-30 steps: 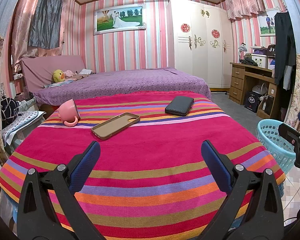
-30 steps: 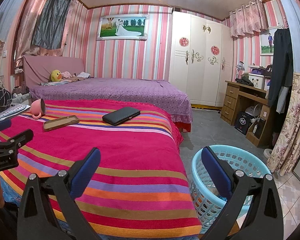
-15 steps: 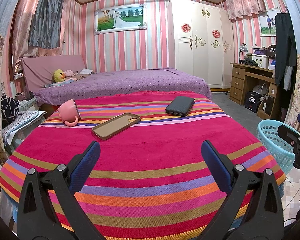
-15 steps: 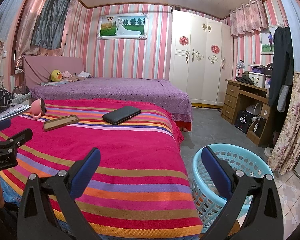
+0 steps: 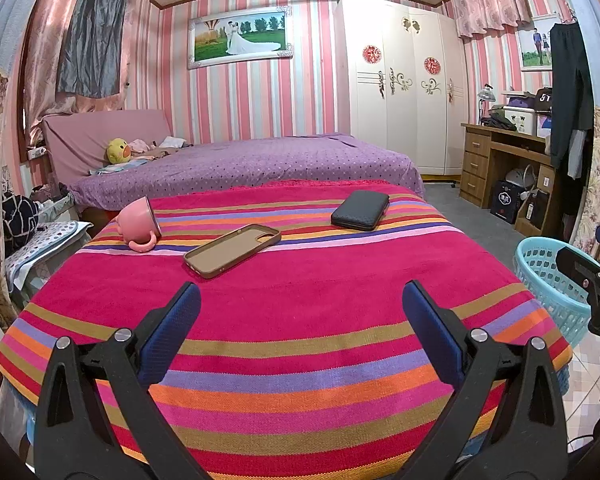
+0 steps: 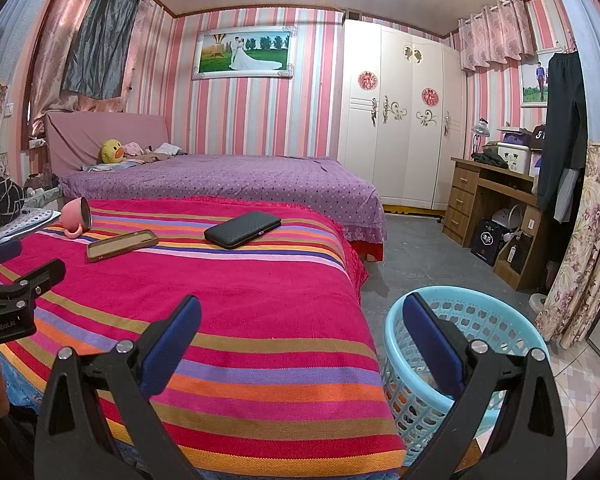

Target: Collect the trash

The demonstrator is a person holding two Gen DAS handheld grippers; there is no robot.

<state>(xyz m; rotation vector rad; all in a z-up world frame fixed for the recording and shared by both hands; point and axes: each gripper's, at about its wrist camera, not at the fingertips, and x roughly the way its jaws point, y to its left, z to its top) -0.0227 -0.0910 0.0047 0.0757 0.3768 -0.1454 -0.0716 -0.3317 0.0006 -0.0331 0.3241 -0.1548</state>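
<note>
A light blue plastic basket (image 6: 500, 320) stands on the floor at the striped table's right front corner; it also shows at the right edge of the left wrist view as the basket (image 5: 548, 276). My left gripper (image 5: 300, 304) hovers open over the near part of the striped cloth (image 5: 300, 280), holding nothing. Open and holding nothing too, my right gripper (image 6: 300, 316) hangs above the table's right edge, its right finger over the basket. On the cloth lie a pink mug (image 5: 138, 224) on its side, a brown phone case (image 5: 232, 250) and a black wallet (image 5: 360, 210). No loose trash shows.
A purple-covered bed (image 5: 240, 164) lies behind the table. A white wardrobe (image 5: 404, 84) and a wooden desk (image 5: 504, 160) stand at the right. Grey floor (image 6: 420, 248) runs between bed and desk. A cluttered stand (image 5: 32, 240) sits left of the table.
Both views have barely shifted. The right gripper drifted slightly, so the basket sits a little lower and more to the left under it. Both grippers stay open.
</note>
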